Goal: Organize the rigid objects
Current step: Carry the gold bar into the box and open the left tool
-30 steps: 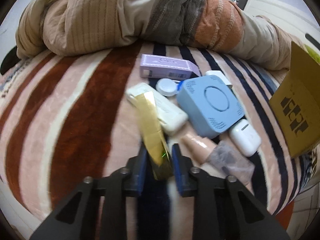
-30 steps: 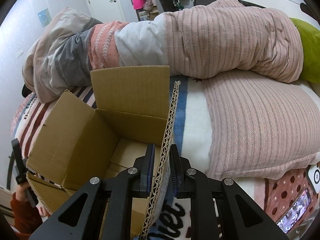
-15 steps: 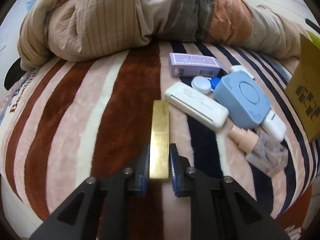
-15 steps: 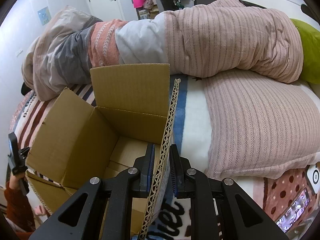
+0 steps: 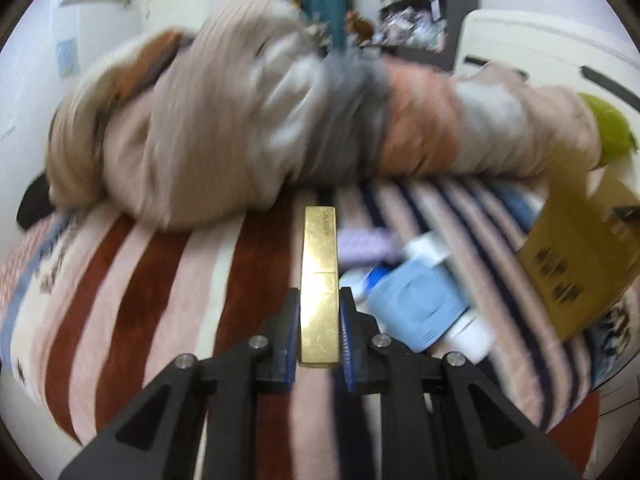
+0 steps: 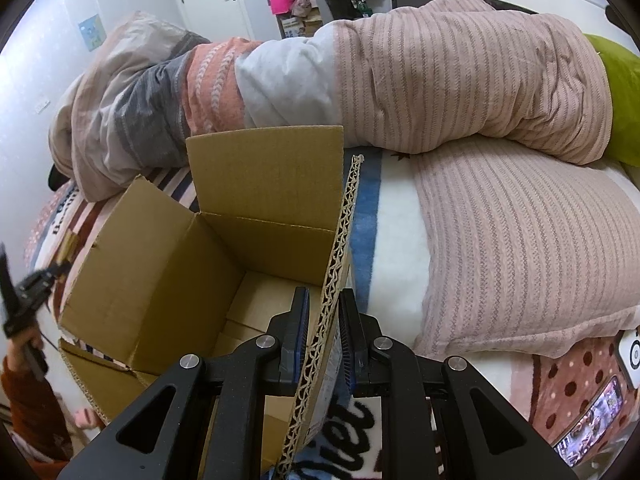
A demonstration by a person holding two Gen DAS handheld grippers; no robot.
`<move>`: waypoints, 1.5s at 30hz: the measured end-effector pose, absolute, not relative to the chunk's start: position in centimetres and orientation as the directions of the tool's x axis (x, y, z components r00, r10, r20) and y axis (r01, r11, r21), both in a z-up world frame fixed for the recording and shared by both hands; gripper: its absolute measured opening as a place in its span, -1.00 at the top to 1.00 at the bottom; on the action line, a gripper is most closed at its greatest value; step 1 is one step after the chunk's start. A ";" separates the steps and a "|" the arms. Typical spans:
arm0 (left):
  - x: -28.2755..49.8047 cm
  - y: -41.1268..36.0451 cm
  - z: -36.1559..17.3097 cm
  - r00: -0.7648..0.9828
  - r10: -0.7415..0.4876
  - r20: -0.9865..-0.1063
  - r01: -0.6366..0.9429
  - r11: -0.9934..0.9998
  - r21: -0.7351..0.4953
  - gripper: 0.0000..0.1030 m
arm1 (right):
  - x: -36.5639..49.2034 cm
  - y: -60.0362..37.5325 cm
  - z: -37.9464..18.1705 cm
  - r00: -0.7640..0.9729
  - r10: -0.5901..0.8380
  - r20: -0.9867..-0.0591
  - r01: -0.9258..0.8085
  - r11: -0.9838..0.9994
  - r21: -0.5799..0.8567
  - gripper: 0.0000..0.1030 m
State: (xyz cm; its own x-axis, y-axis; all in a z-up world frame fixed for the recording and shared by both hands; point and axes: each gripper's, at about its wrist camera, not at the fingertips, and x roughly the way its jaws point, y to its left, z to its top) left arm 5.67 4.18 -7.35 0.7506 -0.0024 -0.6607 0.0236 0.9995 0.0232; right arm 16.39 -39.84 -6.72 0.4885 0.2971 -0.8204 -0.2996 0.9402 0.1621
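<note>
Both grippers pinch: left gripper a gold bar, right gripper the cardboard flap.

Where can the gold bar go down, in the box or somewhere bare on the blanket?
The cardboard box, its flap pinched by the right gripper, shows a bare floor. The striped blanket left of the gold bar held by the left gripper is bare up to the rolled quilt. Right of the bar it is crowded around the blue case.
</note>
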 end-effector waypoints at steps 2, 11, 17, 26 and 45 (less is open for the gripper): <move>6.3 1.8 -4.9 0.773 -0.080 -0.629 0.104 0.995 0.002 0.71 | 16.3 -39.9 -6.8 0.491 0.299 -0.818 -0.301 0.940 0.163 0.80; 11.3 -15.0 0.2 0.577 -0.489 -0.654 0.541 0.829 -0.142 0.71 | 16.1 -40.0 -6.9 0.497 0.303 -0.813 -0.295 0.940 0.170 0.80; 14.7 -22.6 -2.6 0.417 -0.456 -0.786 0.591 0.793 -0.147 0.71 | 16.3 -39.6 -6.8 0.493 0.291 -0.820 -0.308 0.940 0.148 0.80; 16.6 -25.0 -6.4 0.318 -0.373 -0.872 0.582 0.802 -0.131 0.71 | 16.4 -39.3 -6.9 0.485 0.279 -0.828 -0.315 0.940 0.133 0.80; 10.9 -16.1 -0.7 0.559 -0.413 -0.719 0.516 0.852 -0.088 -0.23 | 15.9 -36.5 -6.4 0.496 0.086 -0.864 -0.320 0.943 -0.089 0.76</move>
State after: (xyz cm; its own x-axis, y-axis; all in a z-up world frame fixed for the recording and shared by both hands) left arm 10.94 -16.13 -0.74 0.5590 -0.4130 -0.7190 0.5162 0.8520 -0.0881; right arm 15.88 -36.49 -6.37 0.4960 0.0863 -0.8640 -0.3195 0.9434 -0.0892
